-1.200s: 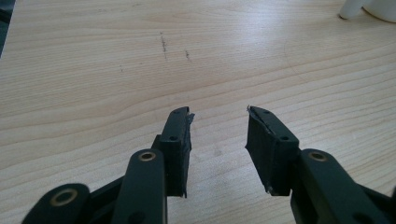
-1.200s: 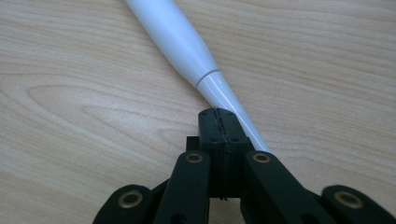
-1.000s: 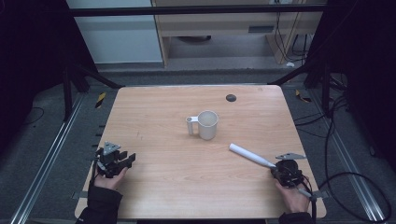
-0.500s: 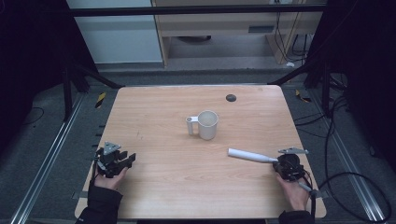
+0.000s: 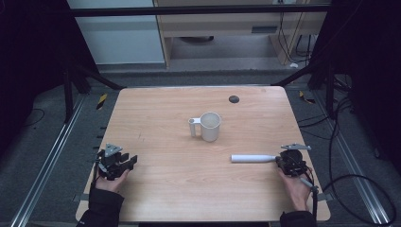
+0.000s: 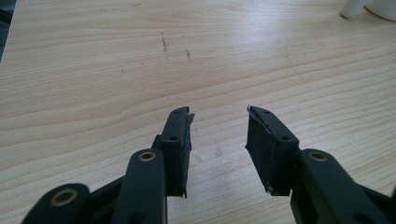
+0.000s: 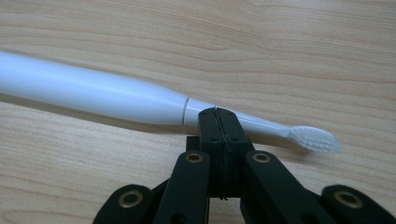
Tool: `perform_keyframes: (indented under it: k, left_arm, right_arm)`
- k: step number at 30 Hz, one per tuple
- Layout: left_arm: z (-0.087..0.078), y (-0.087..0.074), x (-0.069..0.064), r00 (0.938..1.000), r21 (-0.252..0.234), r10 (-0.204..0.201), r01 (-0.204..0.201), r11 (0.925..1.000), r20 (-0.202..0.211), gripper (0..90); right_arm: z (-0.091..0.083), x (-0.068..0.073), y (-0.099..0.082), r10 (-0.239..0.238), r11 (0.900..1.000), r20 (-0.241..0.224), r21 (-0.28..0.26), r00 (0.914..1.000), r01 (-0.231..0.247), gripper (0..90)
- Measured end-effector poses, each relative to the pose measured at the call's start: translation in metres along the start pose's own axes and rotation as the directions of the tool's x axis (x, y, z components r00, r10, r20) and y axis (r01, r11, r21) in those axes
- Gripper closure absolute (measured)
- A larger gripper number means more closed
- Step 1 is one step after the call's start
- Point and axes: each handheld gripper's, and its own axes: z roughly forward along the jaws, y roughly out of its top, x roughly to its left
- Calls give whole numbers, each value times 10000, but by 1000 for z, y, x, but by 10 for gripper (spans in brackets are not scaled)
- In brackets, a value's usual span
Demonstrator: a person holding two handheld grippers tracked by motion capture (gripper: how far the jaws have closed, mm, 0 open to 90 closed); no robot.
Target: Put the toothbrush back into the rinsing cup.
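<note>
A white electric toothbrush lies flat on the wooden table, handle to the left, at the right front. In the right gripper view its thin neck runs just past the tips of my right gripper, and the bristle head lies to the right. The jaws are pressed together with nothing between them, and their tips are against the neck. In the high view my right gripper sits at the brush's right end. My left gripper rests at the left front, open and empty.
A white mug stands at the table's middle, its handle to the left; its edge appears at the top right of the left gripper view. A small dark disc lies near the far edge. Cables run along the floor at the right.
The toothbrush has swung from a diagonal lie to level across the table, its brush end carried along with my right gripper, which shifted slightly. My left gripper stayed put.
</note>
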Motion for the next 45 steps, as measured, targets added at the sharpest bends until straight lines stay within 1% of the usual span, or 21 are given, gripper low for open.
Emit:
perform_keyframes:
  k: [12, 13, 14, 16, 21, 23, 28, 29, 31, 32, 36, 38, 40, 42, 45]
  left_arm:
    - [0, 0, 0, 10000, -22, 14, -14, 10000, -26, 591]
    - [0, 0, 0, 10000, -26, 15, -15, 10000, -31, 592]
    - [0, 0, 0, 10000, -28, 15, -15, 10000, -31, 592]
    - [0, 0, 0, 10000, -36, 21, -21, 10000, -34, 592]
    - [0, 0, 0, 10000, -28, 18, -18, 10000, -43, 593]
    - [0, 0, 0, 10000, -25, 21, -21, 10000, -41, 593]
    - [1, 0, 0, 10000, -21, 34, -34, 10000, -62, 593]
    - [0, 0, 0, 10000, -21, 38, -38, 10000, -69, 593]
    - [0, 0, 0, 10000, -7, 44, -45, 10000, -86, 595]
    - [1, 0, 0, 9999, 17, 63, -62, 10000, -133, 595]
    - [1, 0, 0, 9998, 34, 100, -99, 9999, -173, 595]
    - [1, 0, 0, 9997, 42, 126, -125, 9999, -185, 595]
    - [1, 0, 0, 9997, 27, 126, -126, 9999, -197, 595]
    - [1, 0, 0, 9997, 36, 125, -124, 9999, -206, 596]
    - [1, 0, 0, 9997, 46, 132, -132, 9999, -208, 597]
  right_arm:
    - [11, -1, 11, 51, 9999, 108, -93, 9999, -50, 900]
    - [11, -2, 12, 37, 9998, 64, -177, 10000, -36, 900]
    - [12, -2, 13, 127, 9997, 12, -186, 9999, -126, 900]
    - [15, -3, 14, 187, 9998, -8, -120, 9998, -187, 900]
    - [18, -2, 19, 168, 9995, 40, -261, 9999, -167, 900]
    - [19, -2, 20, 189, 9995, 8, -242, 9998, -189, 900]
    - [23, 0, 25, 53, 9992, -77, -386, 10000, -56, 900]
    - [24, 0, 26, 13, 9988, -79, -485, 10000, -17, 900]
    - [24, 0, 26, 33, 9988, -103, -492, 9999, -38, 900]
    - [26, 0, 27, 64, 9987, -187, -507, 9998, -73, 900]
    - [28, 1, 28, -16, 9989, -186, -461, 9998, 7, 900]
    - [28, 2, 30, -98, 9979, -263, -640, 9996, 81, 900]
    - [30, 5, 32, -180, 9978, -217, -636, 9996, 166, 900]
    - [33, 7, 34, -270, 9980, -264, -580, 9993, 255, 900]
    - [35, 9, 35, -234, 9982, -301, -561, 9993, 217, 900]
